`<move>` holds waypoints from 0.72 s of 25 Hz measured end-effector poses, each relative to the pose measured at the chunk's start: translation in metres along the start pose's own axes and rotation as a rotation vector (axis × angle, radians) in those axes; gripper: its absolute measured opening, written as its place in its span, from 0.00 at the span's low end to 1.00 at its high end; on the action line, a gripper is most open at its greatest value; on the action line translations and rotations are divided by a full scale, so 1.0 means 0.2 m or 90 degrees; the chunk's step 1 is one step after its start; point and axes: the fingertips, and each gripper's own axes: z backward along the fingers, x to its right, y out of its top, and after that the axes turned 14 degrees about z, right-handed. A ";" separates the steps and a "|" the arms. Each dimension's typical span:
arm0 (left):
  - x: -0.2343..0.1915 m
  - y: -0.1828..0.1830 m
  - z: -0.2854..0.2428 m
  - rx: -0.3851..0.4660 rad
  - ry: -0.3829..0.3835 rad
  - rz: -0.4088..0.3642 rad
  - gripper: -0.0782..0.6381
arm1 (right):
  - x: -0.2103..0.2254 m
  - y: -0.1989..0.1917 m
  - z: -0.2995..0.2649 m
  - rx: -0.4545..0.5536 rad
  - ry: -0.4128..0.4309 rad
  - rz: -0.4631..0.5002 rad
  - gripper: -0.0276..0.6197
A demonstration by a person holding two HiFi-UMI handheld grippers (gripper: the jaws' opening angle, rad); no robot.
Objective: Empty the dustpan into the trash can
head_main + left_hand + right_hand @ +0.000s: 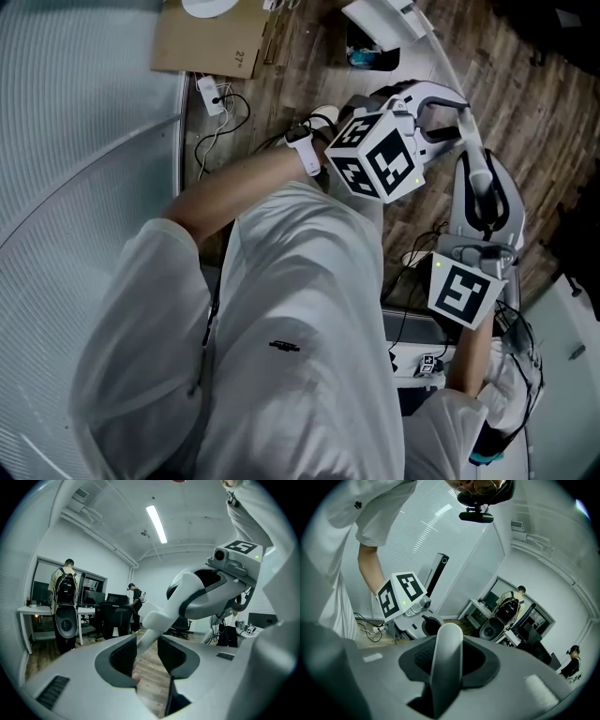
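A white shirt (pixel 281 309) fills the near view. Just beyond it, the right claw (pixel 449 663) pinches the dustpan's handle (pixel 157 618) near its rounded end. The left claw (pixel 147 656) is spread, with the handle running loosely between its pads. The handle slants away to what looks like the pan (pixel 380 17), far off on the floor (pixel 525 112). This reads as carrying, with tipping not begun. Next the left claw should grip and swing the pan over the can, which I cannot pick out. Cables (pixel 220 103) and cardboard (pixel 211 37) lie far left.
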 end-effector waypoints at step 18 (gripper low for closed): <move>0.01 0.00 -0.01 0.000 -0.045 -0.024 0.30 | 0.01 0.00 0.00 -0.011 -0.064 -0.070 0.22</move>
